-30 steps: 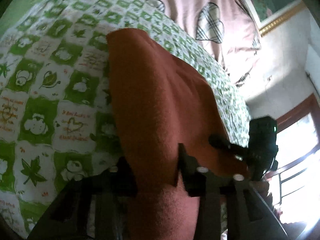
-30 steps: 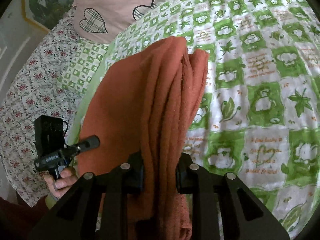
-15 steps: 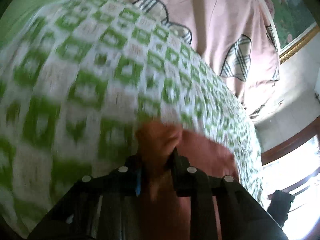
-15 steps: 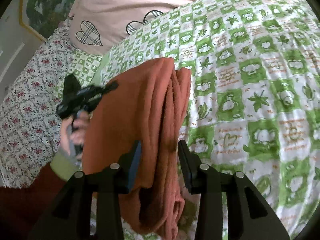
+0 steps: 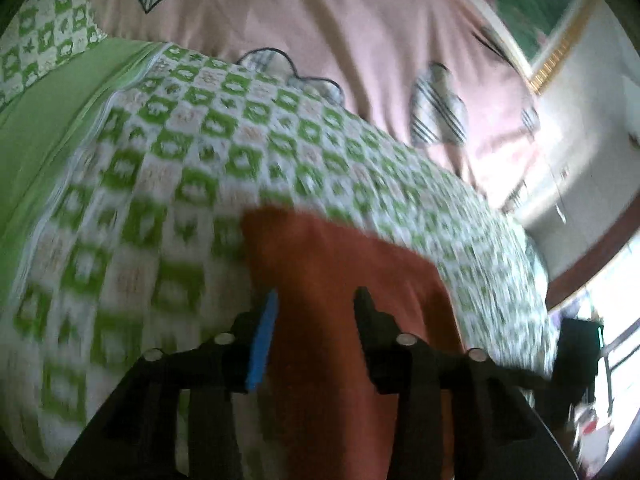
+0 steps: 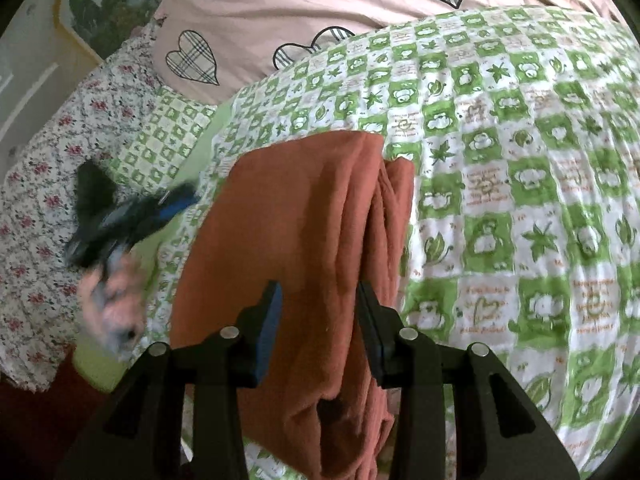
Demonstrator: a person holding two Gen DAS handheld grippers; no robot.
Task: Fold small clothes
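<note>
A rust-orange garment (image 6: 296, 248) lies folded lengthwise on the green-and-white checked bedspread (image 6: 520, 184). My right gripper (image 6: 318, 300) is open just above the garment's near part, jaws apart on either side of its top fold, holding nothing. The left gripper shows blurred in the right wrist view (image 6: 132, 216), in the person's hand left of the garment. In the left wrist view the garment (image 5: 340, 280) lies flat below my left gripper (image 5: 316, 308), which is open with its blue pad showing.
A pink pillow with plaid hearts (image 6: 320, 8) lies at the head of the bed. A floral sheet (image 6: 44, 168) covers the left side. A framed picture (image 5: 540, 12) hangs on the wall, and a bright window (image 5: 616, 320) is at the right.
Both grippers have let go of the garment and opened. The garment now lies folded on the bed. The left gripper has pulled away leftward and is still moving.
</note>
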